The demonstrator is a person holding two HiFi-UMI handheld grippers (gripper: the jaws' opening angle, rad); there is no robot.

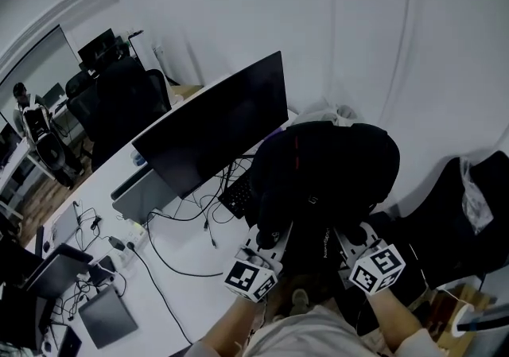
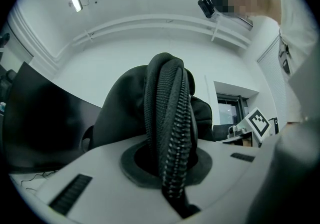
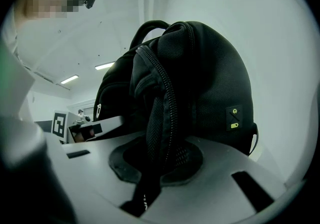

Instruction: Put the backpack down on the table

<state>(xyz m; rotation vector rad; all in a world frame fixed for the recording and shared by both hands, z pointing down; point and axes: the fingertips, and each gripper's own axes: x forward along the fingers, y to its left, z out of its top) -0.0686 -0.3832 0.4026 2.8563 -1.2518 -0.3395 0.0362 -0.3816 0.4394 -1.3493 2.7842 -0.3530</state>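
Note:
The black backpack (image 1: pixel 326 176) hangs between my two grippers, over the right end of the white table (image 1: pixel 179 284) and just right of the keyboard. My left gripper (image 1: pixel 266 246) is shut on a zippered fold of the backpack (image 2: pixel 167 118), which fills the gap between its jaws. My right gripper (image 1: pixel 350 238) is shut on another zippered, mesh-lined edge of the backpack (image 3: pixel 200 83). In the gripper views the left gripper (image 2: pixel 169 165) and right gripper (image 3: pixel 157 160) both point about level. The bag hides its own underside, so I cannot tell whether it touches the table.
A large dark monitor (image 1: pixel 215 121) stands on the table with a black keyboard (image 1: pixel 237 195) in front of it. Loose cables (image 1: pixel 183 232) and a grey tablet (image 1: pixel 107 317) lie nearer. Office chairs (image 1: pixel 127 101) stand at far left, a dark chair (image 1: pixel 449 216) at right. A white wall is behind.

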